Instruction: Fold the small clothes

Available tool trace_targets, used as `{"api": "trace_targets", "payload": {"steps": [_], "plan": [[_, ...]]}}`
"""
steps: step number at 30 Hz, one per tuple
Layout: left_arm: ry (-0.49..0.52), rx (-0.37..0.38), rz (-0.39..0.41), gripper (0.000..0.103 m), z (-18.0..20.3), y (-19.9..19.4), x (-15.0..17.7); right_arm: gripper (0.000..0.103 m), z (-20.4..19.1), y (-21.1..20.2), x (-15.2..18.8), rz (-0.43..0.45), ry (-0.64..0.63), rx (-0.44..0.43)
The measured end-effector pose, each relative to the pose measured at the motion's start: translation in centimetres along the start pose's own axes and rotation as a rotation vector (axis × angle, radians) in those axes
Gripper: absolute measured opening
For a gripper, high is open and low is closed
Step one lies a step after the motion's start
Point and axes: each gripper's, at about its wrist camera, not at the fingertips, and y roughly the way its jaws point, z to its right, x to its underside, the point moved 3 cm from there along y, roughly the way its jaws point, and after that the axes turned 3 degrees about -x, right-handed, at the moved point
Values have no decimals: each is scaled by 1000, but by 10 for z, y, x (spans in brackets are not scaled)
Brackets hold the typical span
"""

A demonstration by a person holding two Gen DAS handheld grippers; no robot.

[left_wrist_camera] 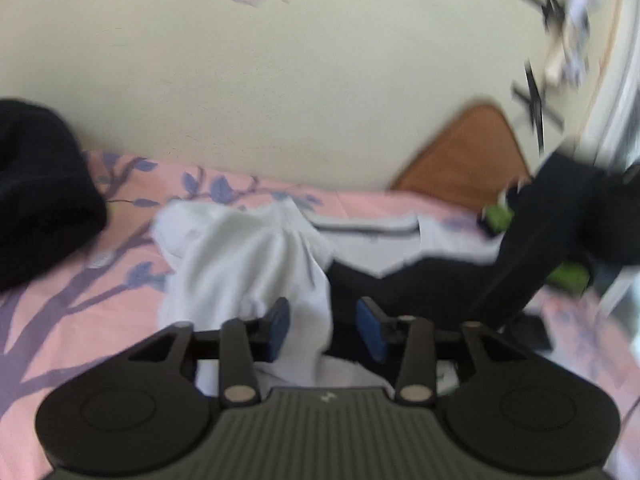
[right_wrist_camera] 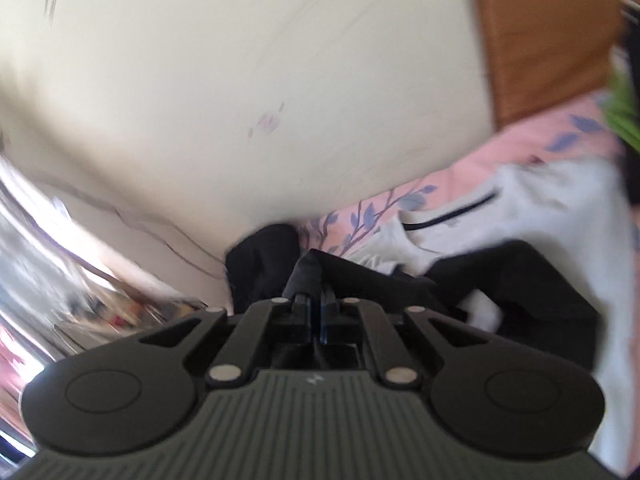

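Pink bedding [left_wrist_camera: 120,280] with a blue branch print lies against a cream wall [left_wrist_camera: 320,80], and a brown headboard [left_wrist_camera: 468,152] stands behind the clothes. On the bedding, a white garment [left_wrist_camera: 248,256] is heaped just ahead of the left gripper [left_wrist_camera: 324,330], whose blue pads [left_wrist_camera: 280,328] stand apart with a fold of white cloth hanging between them; whether either pad touches it is unclear. A black garment [left_wrist_camera: 520,240] lies draped across the white one's right side. A darker heap [left_wrist_camera: 40,192] sits well to the white garment's left. The right gripper [right_wrist_camera: 316,300] has its jaws pressed together on a pinch of the black garment [right_wrist_camera: 360,276], lifted off the bedding, with motion blur all round. Both pieces look light, soft and limp, so they will likely sag and slide rather than hold a shape. A hem or corner seems the surest place to pinch, since a mid-panel grab would probably bunch the cloth and spoil a flat fold.
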Motion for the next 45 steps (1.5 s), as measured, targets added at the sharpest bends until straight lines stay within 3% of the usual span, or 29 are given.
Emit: {"api": "trace_targets", "payload": {"steps": [2,4,6,7,8,12,14,16,17,18,20,21,22,23,24,26,27,29,30,31,32,35,38,42,45], "plan": [[-58,18,30,43,-14,-11,-6,15,-7,41,7,-54,-109,81],[-120,26,46,44,-27,-16,-11,59,-6,85,15,-158,-217,147],[-167,36,44,44,-37,-16,-13,63,2,116,22,-198,-314,259],[-176,35,39,44,-38,-15,-14,62,3,123,22,-222,-347,273],[-177,27,36,44,-39,-14,-14,62,3,122,19,-223,-368,247],[-173,63,39,44,-33,-15,-15,72,-7,59,-6,7,-353,86],[-178,128,45,42,-26,-20,-15,66,-7,40,-8,26,-402,127],[-155,189,65,42,-14,-26,-15,20,-2,37,1,-21,-453,189],[-127,209,75,37,-7,-28,-14,15,3,42,7,-63,-460,200],[-90,224,81,33,0,-27,-13,14,9,48,14,-100,-456,199],[-2,225,61,15,15,-22,-6,14,24,61,27,-160,-455,228],[44,204,30,14,22,-14,-1,13,32,68,35,-183,-459,278],[90,160,-17,14,27,-2,6,1,46,75,40,-196,-458,336],[131,88,-84,9,30,14,14,1,56,73,39,-158,-444,303],[143,50,-85,10,30,20,16,1,64,70,35,-148,-385,270],[126,44,-96,10,27,24,15,1,69,59,27,-143,-280,260],[110,56,-102,10,24,24,14,2,65,53,28,-139,-298,272],[81,73,-105,10,19,23,14,10,52,31,31,-118,-356,308],[73,83,-102,11,18,21,14,22,47,18,33,-103,-380,317],[70,88,-95,16,17,19,14,35,42,4,35,-81,-402,318],[73,91,-82,23,18,16,13,39,37,-18,38,-51,-422,316],[112,99,-17,37,26,-3,10,40,29,-81,58,43,-456,334],[130,133,52,38,36,-31,-2,40,25,-160,84,136,-441,400],[138,168,112,38,52,-65,-12,40,17,-252,131,217,-419,558],[158,195,134,42,60,-102,-6,41,6,-293,167,241,-429,628]]}}
